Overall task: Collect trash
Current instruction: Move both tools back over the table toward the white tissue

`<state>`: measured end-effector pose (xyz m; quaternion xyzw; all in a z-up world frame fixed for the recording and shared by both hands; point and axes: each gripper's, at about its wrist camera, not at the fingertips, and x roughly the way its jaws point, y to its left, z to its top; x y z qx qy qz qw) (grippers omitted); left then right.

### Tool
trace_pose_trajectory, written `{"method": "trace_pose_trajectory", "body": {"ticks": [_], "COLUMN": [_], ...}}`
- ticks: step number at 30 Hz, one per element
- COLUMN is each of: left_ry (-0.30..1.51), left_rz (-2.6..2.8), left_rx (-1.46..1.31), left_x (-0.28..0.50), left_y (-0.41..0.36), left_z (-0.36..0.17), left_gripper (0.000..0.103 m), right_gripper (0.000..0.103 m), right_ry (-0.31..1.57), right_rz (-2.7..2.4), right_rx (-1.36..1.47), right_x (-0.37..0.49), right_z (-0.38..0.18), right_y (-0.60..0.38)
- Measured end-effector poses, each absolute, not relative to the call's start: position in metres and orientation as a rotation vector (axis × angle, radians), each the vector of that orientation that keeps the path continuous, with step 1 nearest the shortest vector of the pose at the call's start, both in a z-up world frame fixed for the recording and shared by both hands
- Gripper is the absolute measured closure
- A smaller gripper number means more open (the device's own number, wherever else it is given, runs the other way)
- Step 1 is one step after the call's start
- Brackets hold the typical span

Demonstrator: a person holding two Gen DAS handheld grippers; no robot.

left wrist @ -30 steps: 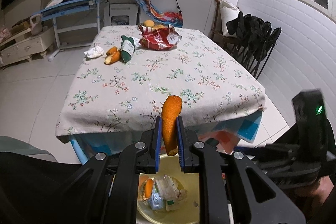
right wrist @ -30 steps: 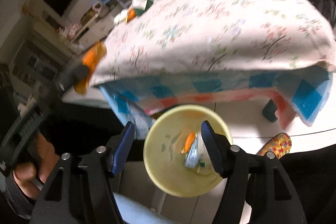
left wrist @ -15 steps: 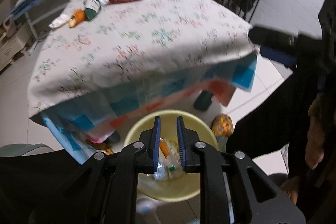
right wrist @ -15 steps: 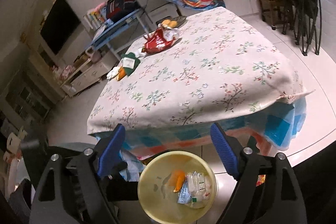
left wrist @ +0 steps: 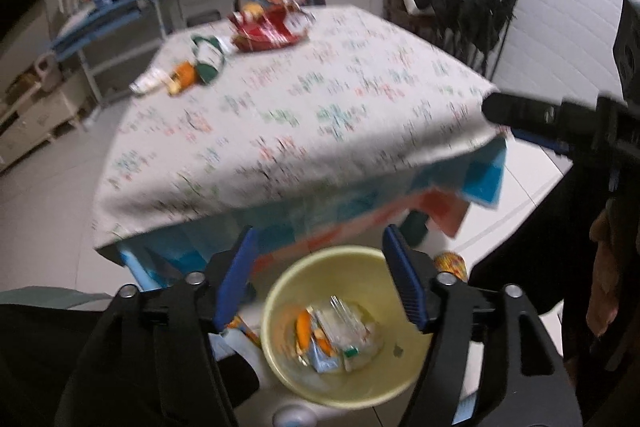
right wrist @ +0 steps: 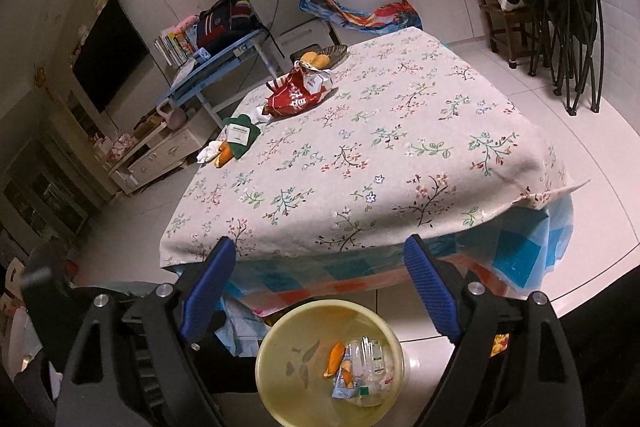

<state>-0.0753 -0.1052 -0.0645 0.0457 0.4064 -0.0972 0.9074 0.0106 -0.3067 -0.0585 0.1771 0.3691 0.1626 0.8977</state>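
Observation:
A yellow bin (left wrist: 280, 359) (right wrist: 276, 379) stands on the floor below the table's near edge, holding orange peels (right wrist: 335, 358) (left wrist: 303, 327) and wrappers. My left gripper (left wrist: 320, 279) is open and empty above the bin. My right gripper (right wrist: 320, 291) is open and empty, also above the bin. On the floral tablecloth (right wrist: 380, 155) at the far left lie a red snack bag (right wrist: 298, 95) (left wrist: 266, 31), a green packet (right wrist: 240, 135) (left wrist: 208, 61), orange peel (right wrist: 224, 155) (left wrist: 182, 77) and a white tissue (right wrist: 208, 151) (left wrist: 150, 81).
A dish of fruit (right wrist: 324, 57) sits at the table's far edge. Folded black chairs (right wrist: 560, 11) stand at the right wall. A blue desk (right wrist: 216, 67) and a low cabinet (right wrist: 160, 151) stand at the left. White floor surrounds the table.
My left gripper held an orange peel a second ago, swung down over the bin, and now stands open with the peel in the bin. My right gripper rose and opened wider.

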Motion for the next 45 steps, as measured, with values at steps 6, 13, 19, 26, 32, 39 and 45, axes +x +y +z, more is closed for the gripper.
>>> {"method": "trace_pose_trajectory", "body": {"ticks": [6,13,19,26,32,39,45], "left_ry": [0.77,0.757,0.752,0.741,0.724,0.738,0.781], "left_rz": [-0.133,-0.103,-0.1,-0.081,0.018,0.116,0.146], "left_rx": [0.075,0.057,0.059,-0.006,-0.131,-0.199,-0.196], "left_x": [-0.074,-0.072,-0.074,-0.068,-0.045,0.005,0.058], "left_y": [-0.095,-0.09,-0.09,-0.078,-0.03,0.029,0.059], "left_z": [-0.053,-0.051,-0.052,-0.045,-0.031,-0.016,-0.016], "left_gripper": [0.031,0.027,0.026,0.025,0.025,0.025,0.025], "right_gripper": [0.02,0.019,0.018,0.018,0.018,0.018,0.018], "right_ry": [0.765,0.767,0.766,0.766,0.766,0.779,0.797], "right_rz": [0.336,0.337,0.336,0.344,0.384,0.437,0.472], "right_rx": [0.359,0.356,0.356,0.356,0.331,0.296,0.284], "right_x": [0.011,0.011,0.011,0.012,0.017,0.033,0.057], "right_z": [-0.059,-0.059,-0.059,-0.058,-0.055,-0.053,-0.055], "right_y": [-0.305,-0.305,-0.305,-0.301,-0.286,-0.26,-0.234]}}
